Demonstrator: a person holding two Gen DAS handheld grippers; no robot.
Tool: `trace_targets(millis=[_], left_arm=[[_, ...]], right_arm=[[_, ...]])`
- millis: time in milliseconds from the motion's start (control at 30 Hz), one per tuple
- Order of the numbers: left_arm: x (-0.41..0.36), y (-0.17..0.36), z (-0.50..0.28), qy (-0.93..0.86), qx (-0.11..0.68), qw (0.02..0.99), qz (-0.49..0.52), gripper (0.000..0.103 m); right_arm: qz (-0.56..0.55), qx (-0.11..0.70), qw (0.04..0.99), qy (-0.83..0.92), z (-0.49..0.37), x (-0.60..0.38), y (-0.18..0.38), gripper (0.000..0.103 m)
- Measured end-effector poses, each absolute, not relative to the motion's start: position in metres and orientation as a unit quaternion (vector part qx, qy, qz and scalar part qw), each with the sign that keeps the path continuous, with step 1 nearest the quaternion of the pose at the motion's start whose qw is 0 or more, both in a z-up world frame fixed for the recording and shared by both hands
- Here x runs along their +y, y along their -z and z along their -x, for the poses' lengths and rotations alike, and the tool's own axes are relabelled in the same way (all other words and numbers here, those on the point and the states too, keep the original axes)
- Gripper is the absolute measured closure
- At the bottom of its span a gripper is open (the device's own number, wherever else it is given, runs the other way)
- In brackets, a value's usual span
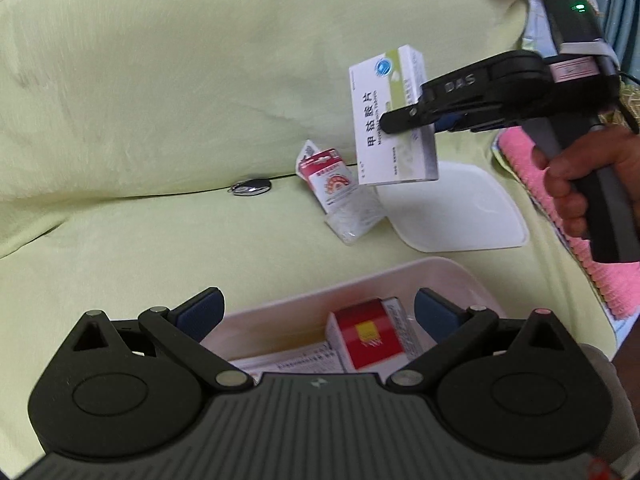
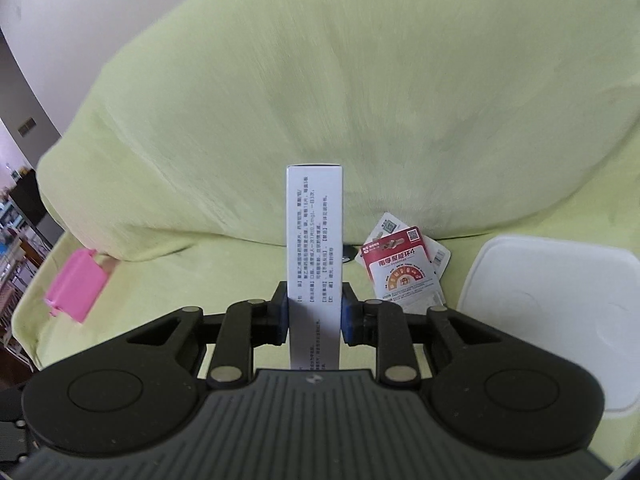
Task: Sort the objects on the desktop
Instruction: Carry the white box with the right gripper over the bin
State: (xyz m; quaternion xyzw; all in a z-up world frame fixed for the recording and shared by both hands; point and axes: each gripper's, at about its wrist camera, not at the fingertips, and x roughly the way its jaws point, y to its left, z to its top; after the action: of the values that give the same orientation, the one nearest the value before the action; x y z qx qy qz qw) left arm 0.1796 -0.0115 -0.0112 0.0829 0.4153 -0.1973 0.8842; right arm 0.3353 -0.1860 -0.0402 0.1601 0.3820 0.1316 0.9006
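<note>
— So where's the medicine box (image 1: pixel 390 120)?

— Up in the air over the green cover (image 1: pixel 160 100), pinched flat between the right gripper (image 2: pixel 314 312) pads, beyond the white bin (image 1: pixel 460 280).

— Will it hold?

— Likely; it looks like light, stiff card, though thin walls could dent. Gripping the broad faces suits it.

— And the left gripper (image 1: pixel 316 314)?

— Spread wide, empty, above the bin.
</note>
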Motion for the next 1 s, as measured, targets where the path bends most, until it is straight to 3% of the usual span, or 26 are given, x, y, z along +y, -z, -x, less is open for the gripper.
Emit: trace_targets(millis=[467,1000], left_arm=[[-0.030,-0.016,-0.112,0.217,0.397,0.887,-0.096,0.001],[-0.020,-0.005,-0.074,0.211,0.415,0.881,-0.088,0.001]], right_arm=[[-0.184,0.386,0.894,-0.136,-0.233,-0.197,0.016,0.081],[-0.136,0.486,0.857,-0.100,-0.193,-0.162,0.081,0.081]])
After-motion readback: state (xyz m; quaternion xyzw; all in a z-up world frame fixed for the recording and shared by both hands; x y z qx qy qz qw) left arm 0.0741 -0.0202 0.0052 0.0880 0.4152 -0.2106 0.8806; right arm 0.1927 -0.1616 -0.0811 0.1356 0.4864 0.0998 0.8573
